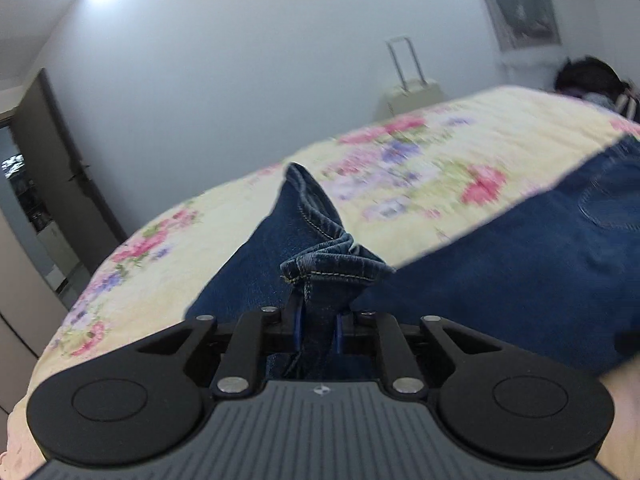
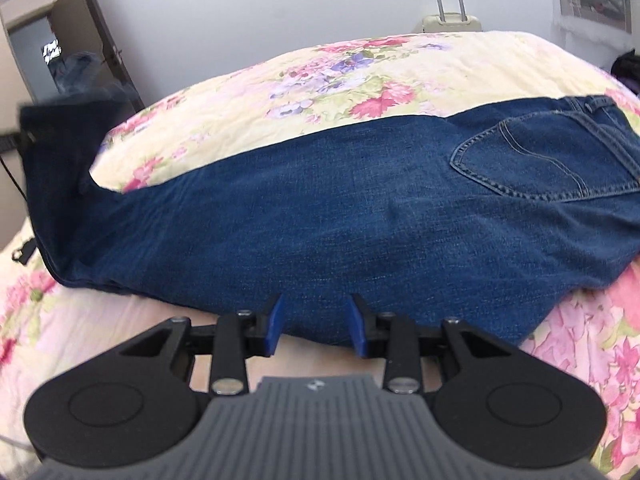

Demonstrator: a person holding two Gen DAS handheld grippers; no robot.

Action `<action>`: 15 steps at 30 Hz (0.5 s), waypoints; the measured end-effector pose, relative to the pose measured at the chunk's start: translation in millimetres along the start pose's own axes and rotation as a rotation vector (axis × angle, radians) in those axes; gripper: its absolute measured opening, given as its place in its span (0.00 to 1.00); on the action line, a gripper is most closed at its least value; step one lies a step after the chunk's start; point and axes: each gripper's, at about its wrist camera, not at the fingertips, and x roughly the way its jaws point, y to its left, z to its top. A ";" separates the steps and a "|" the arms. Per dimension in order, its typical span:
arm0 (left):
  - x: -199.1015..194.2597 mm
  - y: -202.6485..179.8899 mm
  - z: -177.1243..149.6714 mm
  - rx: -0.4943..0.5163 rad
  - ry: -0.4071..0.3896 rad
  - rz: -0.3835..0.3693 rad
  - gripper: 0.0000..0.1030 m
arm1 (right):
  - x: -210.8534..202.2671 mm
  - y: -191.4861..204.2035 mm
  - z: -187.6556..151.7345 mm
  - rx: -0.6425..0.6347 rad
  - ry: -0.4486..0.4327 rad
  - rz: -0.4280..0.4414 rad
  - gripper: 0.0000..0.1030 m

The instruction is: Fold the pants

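Floral bedspread (image 2: 248,92) seen under white wall; suitcase (image 2: 452,20) behind bed. Jeans (image 2: 320,208) laid lengthwise across bedspread, leg end lifted at left. Left gripper (image 1: 318,320) clamped on hem (image 1: 336,270). Right gripper (image 2: 316,322) parted, nothing gripped, just before jeans' near edge.

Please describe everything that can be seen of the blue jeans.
The jeans are dark blue denim with lighter stitching. They lie lengthwise, apparently folded leg on leg, on the flowered bedspread. A back pocket faces up near the waistband at the right. At the left the leg end is lifted off the bed: the left gripper is shut on the bunched hem. The right gripper is open at the near edge of the jeans, holding nothing.
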 end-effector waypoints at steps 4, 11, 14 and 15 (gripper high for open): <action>18.1 -51.1 -31.9 0.099 0.176 -0.119 0.17 | -0.5 -14.8 0.9 0.075 0.007 0.038 0.30; 9.4 -24.1 -45.4 -0.015 0.317 -0.410 0.48 | 5.1 -13.3 2.8 0.054 0.016 0.062 0.33; 3.9 -11.4 -46.9 -0.041 0.337 -0.519 0.49 | 6.3 -11.7 4.3 0.060 0.015 0.074 0.34; -0.1 -6.9 -45.7 -0.046 0.322 -0.531 0.49 | 5.8 -10.9 4.3 0.063 0.012 0.081 0.34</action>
